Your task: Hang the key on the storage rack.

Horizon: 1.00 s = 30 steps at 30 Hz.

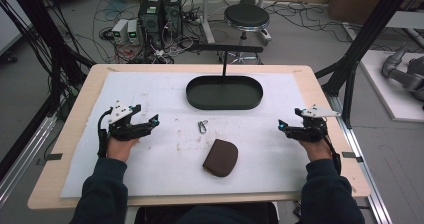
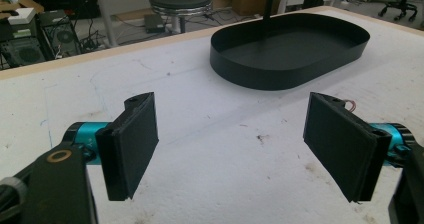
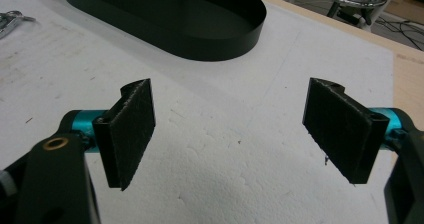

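We note both grippers gaping, empty: left gripper [image 1: 156, 119], right gripper [image 1: 281, 125]. Brown pouch [image 1: 220, 158] and carabiner [image 1: 202, 127] lie between, roughly equidistant.

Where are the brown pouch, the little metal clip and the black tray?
brown pouch [image 1: 220, 157], high view, middle of its top.
metal clip [image 1: 202, 126], high view, its middle.
black tray [image 1: 224, 105], high view, near rim.

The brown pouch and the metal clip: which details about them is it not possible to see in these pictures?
- Brown pouch, high view: its opening or fastener is too small and dark to read; whether anything is inside is hidden.
- Metal clip, high view: too small to tell its exact type. In the right gripper view the left edge cuts it off.
- Black tray: its dark floor hides fine detail.
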{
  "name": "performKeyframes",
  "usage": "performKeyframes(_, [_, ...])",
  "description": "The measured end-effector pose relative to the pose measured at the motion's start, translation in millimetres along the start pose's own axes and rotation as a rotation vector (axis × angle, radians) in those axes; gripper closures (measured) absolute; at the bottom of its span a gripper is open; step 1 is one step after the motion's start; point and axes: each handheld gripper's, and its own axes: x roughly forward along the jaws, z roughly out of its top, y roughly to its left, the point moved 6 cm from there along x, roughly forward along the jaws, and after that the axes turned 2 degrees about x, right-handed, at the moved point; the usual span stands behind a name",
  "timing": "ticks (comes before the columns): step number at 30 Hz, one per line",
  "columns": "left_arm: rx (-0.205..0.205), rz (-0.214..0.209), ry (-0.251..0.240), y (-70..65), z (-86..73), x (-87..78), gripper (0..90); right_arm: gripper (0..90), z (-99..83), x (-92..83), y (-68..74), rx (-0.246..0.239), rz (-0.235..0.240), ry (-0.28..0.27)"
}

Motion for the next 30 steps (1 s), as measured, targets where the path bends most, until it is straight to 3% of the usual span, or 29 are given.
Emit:
performKeyframes(9, [-0.022,0.005,-0.008,3.8,0.5,0.2,21.7,21.2,-0.8,-1.4,-0.9,0.012,0.012,-0.002])
performKeyframes(18, [0.008,-0.039,-0.014,-11.6,6.7,3.7,20.5,21.5,-0.6,-3.6,3.1,0.001,0.009,0.004])
performKeyframes(21, [0.02,-0.067,-0.007,-19.6,9.4,10.0,21.9,21.6,0.9,-5.8,5.7,0.01,0.01,-0.001])
performKeyframes(22, [0.024,-0.085,-0.005,-21.6,10.6,12.8,29.5,21.6,1.8,-6.7,6.2,0.011,0.009,-0.006])
performKeyframes(26, [0.041,-0.156,0.023,-32.0,12.5,27.6,40.0,21.6,2.2,-6.8,6.7,0.007,0.009,-0.009])
performKeyframes(30, [0.054,-0.207,0.088,-45.7,8.8,49.2,44.6,21.6,1.8,-4.3,6.7,0.008,0.014,-0.005])
